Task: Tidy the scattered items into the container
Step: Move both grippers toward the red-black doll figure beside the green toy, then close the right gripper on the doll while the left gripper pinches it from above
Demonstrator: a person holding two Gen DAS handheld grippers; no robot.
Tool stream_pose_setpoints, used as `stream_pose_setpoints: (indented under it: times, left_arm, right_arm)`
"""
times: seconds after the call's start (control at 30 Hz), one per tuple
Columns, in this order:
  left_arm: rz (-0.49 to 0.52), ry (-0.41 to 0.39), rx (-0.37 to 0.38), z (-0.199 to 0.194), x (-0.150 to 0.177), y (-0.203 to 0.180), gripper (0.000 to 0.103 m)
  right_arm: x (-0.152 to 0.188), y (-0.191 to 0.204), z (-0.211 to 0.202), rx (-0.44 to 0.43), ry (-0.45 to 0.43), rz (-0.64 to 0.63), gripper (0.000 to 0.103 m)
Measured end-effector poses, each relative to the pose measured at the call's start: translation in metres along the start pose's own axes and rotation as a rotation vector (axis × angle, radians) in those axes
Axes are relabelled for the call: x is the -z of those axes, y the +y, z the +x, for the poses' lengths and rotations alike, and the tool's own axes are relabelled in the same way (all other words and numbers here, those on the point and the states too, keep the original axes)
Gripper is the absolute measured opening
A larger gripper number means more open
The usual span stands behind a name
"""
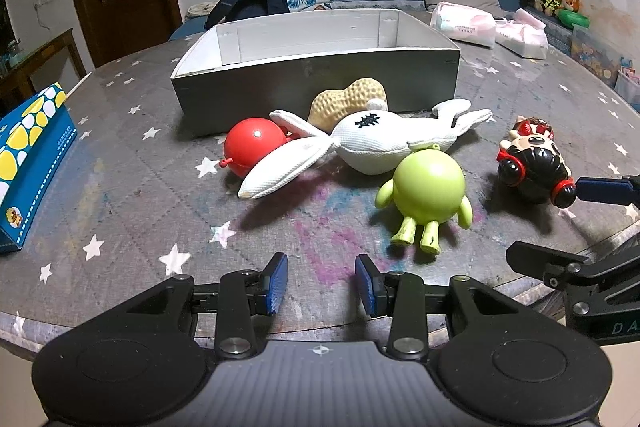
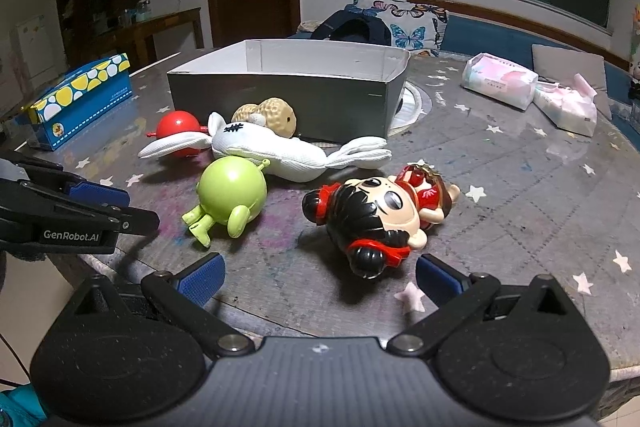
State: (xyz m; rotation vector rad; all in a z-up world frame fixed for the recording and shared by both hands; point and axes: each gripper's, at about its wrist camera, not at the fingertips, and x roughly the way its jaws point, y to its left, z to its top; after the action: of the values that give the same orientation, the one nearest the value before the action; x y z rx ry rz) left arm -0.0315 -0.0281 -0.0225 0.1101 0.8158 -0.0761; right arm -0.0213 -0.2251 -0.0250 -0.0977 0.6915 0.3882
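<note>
An open grey box [image 1: 316, 75] [image 2: 280, 99] stands at the back of the round table. In front of it lie a tan peanut toy [image 1: 348, 101] [image 2: 276, 115], a red ball toy [image 1: 252, 145] [image 2: 178, 125], a white plush rabbit [image 1: 368, 141] [image 2: 272, 151], a green round figure [image 1: 428, 187] [image 2: 232, 193] and a black-haired doll in red [image 1: 528, 163] [image 2: 380, 211]. My left gripper [image 1: 322, 283] is open over bare table, short of the green figure. My right gripper [image 2: 318, 277] is open wide, just short of the doll's head.
A blue tissue box with yellow spots [image 1: 28, 163] [image 2: 80, 99] sits at the table's left edge. Two soft tissue packs [image 1: 464, 23] [image 2: 500, 85] lie at the back right. The other gripper shows at the side of each view. A sofa with cushions lies behind.
</note>
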Motion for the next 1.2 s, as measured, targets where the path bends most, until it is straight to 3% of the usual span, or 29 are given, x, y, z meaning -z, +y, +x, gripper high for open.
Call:
stream_pose_setpoints:
  times: [0.53, 1.2]
  left_arm:
    - [0.001, 0.001, 0.010, 0.002, -0.006, -0.002, 0.040]
    - [-0.007, 0.009, 0.046, 0.010, -0.024, 0.002, 0.040]
  right_arm:
    - [-0.004, -0.001, 0.004, -0.006, 0.002, 0.003, 0.102]
    - [-0.013, -0.015, 0.017, -0.013, 0.023, 0.045, 0.093]
